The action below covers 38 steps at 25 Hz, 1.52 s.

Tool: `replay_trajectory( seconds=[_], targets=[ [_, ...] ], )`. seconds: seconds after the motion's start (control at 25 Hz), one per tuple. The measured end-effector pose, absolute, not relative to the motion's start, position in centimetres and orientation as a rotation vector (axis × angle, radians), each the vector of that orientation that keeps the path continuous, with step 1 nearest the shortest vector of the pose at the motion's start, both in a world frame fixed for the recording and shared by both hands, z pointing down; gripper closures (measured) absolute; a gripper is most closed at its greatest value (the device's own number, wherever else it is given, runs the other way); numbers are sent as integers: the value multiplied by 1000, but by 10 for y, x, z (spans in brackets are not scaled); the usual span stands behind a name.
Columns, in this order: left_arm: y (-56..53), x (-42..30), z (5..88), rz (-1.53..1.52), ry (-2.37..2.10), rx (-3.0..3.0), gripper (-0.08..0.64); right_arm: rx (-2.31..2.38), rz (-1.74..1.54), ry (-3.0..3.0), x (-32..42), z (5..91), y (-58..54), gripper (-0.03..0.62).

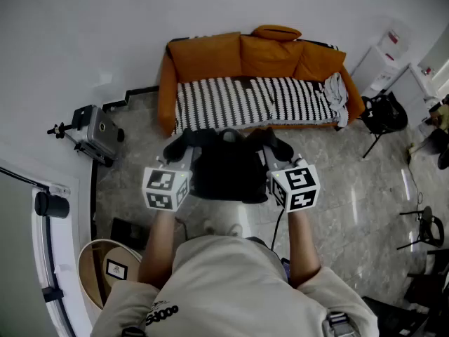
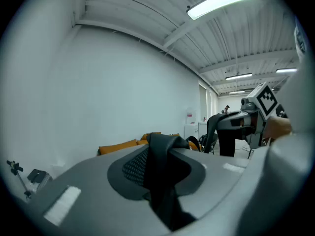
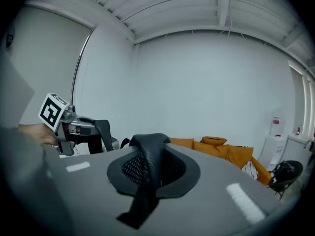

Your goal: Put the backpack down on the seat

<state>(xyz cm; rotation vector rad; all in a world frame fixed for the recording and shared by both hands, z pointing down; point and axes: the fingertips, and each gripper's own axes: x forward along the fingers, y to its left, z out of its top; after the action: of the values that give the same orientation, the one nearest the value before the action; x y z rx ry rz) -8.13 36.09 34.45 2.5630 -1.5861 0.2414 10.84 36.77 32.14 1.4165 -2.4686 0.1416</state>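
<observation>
Orange sofa, striped seat, is backed by a white wall; the backpack is pinched by left gripper and right gripper.

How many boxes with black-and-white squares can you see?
2. One cube is just left of the black backpack, the other cube just right of it. The two gripper views show these same two, and none seems hidden.

The striped seat lies open across most of its width, bounded by the sofa arms and back cushions; a crumpled cloth takes its right end. The floor in front is bare beyond the backpack, with a tripod rig at left and a black chair at right.
</observation>
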Motion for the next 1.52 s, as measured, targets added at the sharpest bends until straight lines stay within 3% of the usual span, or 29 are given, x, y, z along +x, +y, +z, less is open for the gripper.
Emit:
replay_trajectory(
  seconds=[1.52],
  targets=[
    [328, -1, 339, 220, -1707, 2516, 497, 1309, 161, -2520, 188, 328, 324, 568]
  ],
)
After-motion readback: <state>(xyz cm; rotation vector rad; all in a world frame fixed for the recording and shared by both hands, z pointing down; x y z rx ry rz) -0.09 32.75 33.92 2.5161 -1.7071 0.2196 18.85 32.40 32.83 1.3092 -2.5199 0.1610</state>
